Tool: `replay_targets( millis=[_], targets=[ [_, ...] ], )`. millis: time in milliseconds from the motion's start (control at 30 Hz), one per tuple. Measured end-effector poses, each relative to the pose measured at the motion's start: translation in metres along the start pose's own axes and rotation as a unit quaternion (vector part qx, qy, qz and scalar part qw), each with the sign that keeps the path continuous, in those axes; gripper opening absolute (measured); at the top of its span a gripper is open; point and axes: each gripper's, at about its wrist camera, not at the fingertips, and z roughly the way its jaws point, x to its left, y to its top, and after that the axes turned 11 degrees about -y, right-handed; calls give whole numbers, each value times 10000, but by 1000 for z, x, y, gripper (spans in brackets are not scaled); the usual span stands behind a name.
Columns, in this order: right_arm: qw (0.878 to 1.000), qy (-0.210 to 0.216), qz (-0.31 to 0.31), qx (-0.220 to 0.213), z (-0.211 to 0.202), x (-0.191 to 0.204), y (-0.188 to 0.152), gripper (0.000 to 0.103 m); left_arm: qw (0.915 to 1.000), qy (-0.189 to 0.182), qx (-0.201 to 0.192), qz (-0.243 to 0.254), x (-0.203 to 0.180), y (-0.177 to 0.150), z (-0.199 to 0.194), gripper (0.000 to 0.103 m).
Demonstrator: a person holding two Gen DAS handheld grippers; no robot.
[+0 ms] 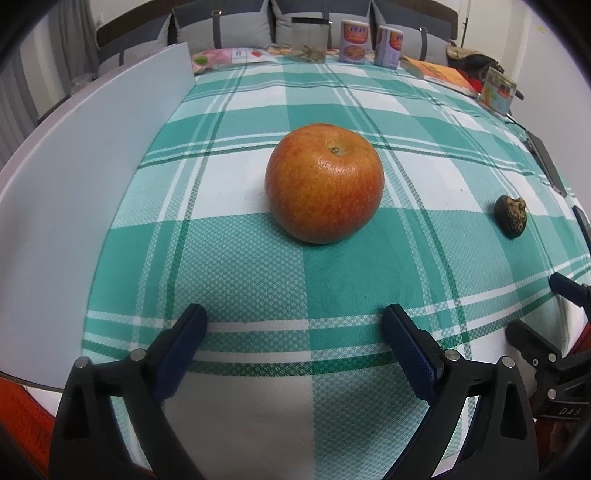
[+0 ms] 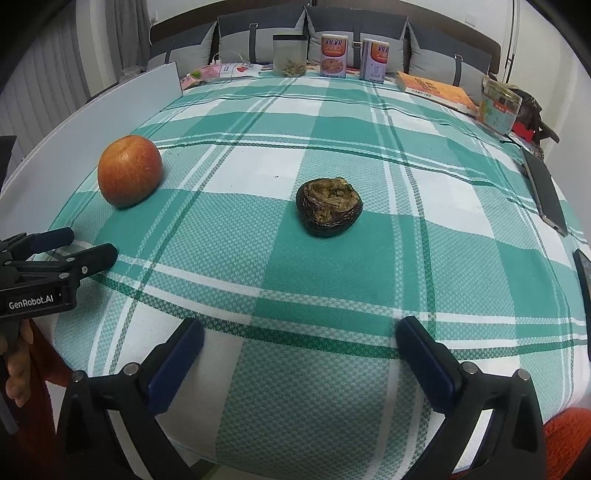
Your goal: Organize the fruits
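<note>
The table is covered with a green and white checked cloth, and behind it I see grey cushions of a sofa along the top of both frames.

In the left wrist view, the apple sits in the middle of the frame, standing free on the cloth with its stem hollow turned up. The left gripper is at the bottom of the frame, its two tongs wide apart, nothing between them, and the apple lies above them, not touched. A white board stands along the left side. A dark shrivelled fruit lies at the right, well apart from the apple. In the lower right corner I see part of the right gripper. At the top stand a clear jar, two tins and, to the right, an orange book.

In the right wrist view, the dark shrivelled fruit lies in the centre of the frame, alone on the cloth. The right gripper is at the bottom, tongs spread wide and empty, with the fruit above them and not in contact. The apple is at the middle left, near the white board. The left gripper enters from the left edge below the apple, its tongs apart, and some fingers of the person show under it. A dark flat device lies at the right edge of the cloth
</note>
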Motion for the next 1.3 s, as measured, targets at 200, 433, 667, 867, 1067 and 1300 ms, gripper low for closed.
replay_targets(
  millis=[200,433,667,867,1067,1300],
  targets=[
    [10000,7,-22,12,0,0,0,103,10000,33,-36,10,0,-1,0,99],
    [10000,19,-6,-13,0,0,-1,103,10000,30,-77,30,1,-2,0,100],
    [10000,21,0,-24,-1,0,-2,103,9999,-14,-153,39,2,-4,-1,100],
    [9984,442,341,87,-4,-18,5,103,9954,-929,24,-228,22,8,-14,98],
    [9821,1070,1395,679,12,-68,31,100,9898,-1307,558,78,17,61,-10,98],
    [9731,1308,1153,1503,39,-68,87,86,9902,-519,1180,545,-2,99,34,97]
  ],
)
